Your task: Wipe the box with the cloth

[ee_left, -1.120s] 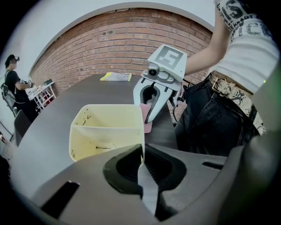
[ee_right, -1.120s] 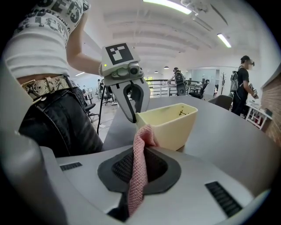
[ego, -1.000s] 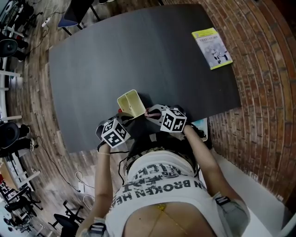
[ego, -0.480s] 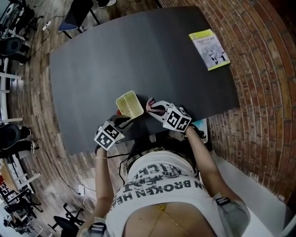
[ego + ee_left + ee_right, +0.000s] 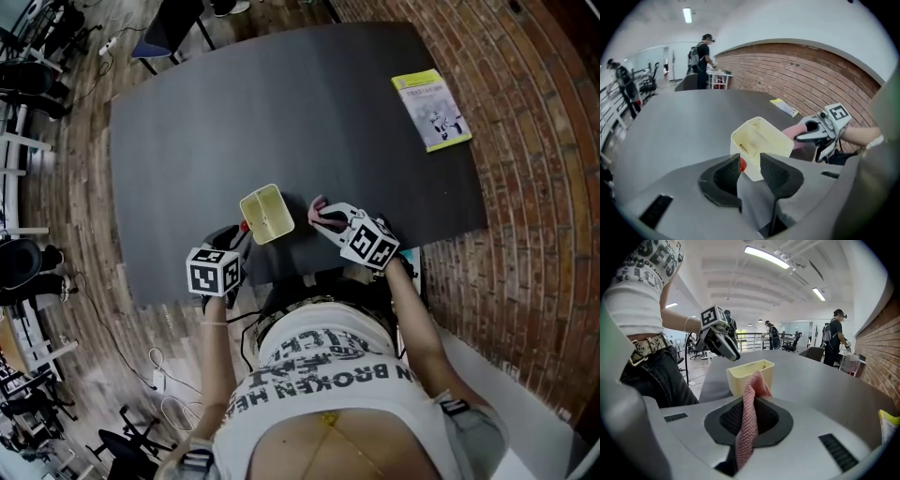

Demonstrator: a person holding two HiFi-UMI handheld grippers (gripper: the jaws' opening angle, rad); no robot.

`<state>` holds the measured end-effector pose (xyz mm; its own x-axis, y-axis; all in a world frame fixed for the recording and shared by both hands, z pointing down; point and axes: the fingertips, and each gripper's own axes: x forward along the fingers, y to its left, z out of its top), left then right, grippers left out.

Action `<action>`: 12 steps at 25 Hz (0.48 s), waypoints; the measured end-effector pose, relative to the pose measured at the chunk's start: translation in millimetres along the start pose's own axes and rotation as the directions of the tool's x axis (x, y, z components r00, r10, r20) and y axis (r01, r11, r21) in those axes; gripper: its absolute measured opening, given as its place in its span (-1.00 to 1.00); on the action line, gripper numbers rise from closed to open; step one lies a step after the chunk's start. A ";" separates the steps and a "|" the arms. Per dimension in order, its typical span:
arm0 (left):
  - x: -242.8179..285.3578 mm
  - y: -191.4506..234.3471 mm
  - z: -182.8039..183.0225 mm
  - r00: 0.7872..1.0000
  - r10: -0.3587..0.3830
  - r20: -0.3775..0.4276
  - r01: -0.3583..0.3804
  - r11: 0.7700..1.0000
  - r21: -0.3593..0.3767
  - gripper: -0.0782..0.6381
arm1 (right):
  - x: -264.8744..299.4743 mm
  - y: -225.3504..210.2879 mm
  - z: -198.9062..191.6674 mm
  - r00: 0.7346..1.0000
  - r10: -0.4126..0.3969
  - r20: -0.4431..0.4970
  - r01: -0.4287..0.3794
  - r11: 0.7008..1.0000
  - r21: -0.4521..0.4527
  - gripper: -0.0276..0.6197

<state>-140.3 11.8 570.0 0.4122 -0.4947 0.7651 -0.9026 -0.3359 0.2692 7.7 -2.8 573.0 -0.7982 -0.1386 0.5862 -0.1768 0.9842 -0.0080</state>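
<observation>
A pale yellow open box [image 5: 266, 212] stands upright on the dark table [image 5: 281, 112] near its front edge. My left gripper [image 5: 240, 236] is just behind the box's near left corner. Its jaws have just been opening and now stand apart, with nothing pressed between them. In the left gripper view the box [image 5: 761, 139] lies just past the left gripper [image 5: 750, 161], and a small red spot shows on its near side. My right gripper [image 5: 324, 216] is to the right of the box, shut on a pink knitted cloth [image 5: 749, 425] that hangs up between the jaws, apart from the box [image 5: 750, 372].
A yellow-green booklet [image 5: 430, 105] lies at the table's far right corner. A chair [image 5: 159, 28] stands past the far edge. Brick floor runs along the right, wooden floor on the left. Several people stand far back in the gripper views.
The left gripper let go of the box, rolled and drew back to the left. The box now stands flat. The right gripper with the cloth moved slightly right, away from the box.
</observation>
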 end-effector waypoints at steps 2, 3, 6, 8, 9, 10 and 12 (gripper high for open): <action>4.8 4.4 2.1 0.999 0.045 -0.005 -0.045 0.996 -0.073 -0.42 | -1.3 -2.2 0.3 1.000 -0.005 -0.001 0.005 1.000 -0.005 -0.86; 8.0 6.9 0.9 0.997 0.071 -0.025 -0.073 0.995 -0.075 -0.42 | -1.7 -3.3 1.0 1.000 -0.007 0.000 0.007 1.000 -0.007 -0.86; 18.5 11.0 -6.1 0.986 0.125 -0.106 -0.129 0.991 -0.030 -0.33 | -2.5 -6.7 4.1 1.000 -0.012 0.004 0.012 1.000 -0.009 -0.86; 25.6 9.8 -8.9 0.982 0.128 -0.140 -0.130 0.992 -0.007 -0.31 | -4.2 -9.4 3.9 1.000 -0.015 0.002 0.015 1.000 -0.009 -0.86; 28.6 9.0 -9.2 0.981 0.124 -0.150 -0.125 0.992 0.005 -0.31 | -4.9 -10.7 3.2 1.000 -0.017 0.000 0.017 1.000 -0.008 -0.86; 30.8 8.4 -9.1 0.980 0.121 -0.159 -0.120 0.993 0.020 -0.31 | -5.3 -11.8 2.5 1.000 -0.020 -0.001 0.020 1.000 -0.007 -0.86; 33.7 8.0 -8.8 0.976 0.116 -0.182 -0.107 0.993 0.056 -0.31 | -5.7 -13.7 1.5 1.000 -0.026 -0.004 0.026 1.000 -0.005 -0.86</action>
<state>-134.7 -0.5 603.1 0.2753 -0.3761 0.8847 -0.9334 -0.3250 0.1523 13.8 -15.7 568.6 -0.7911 -0.1639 0.5893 -0.1949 0.9808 0.0111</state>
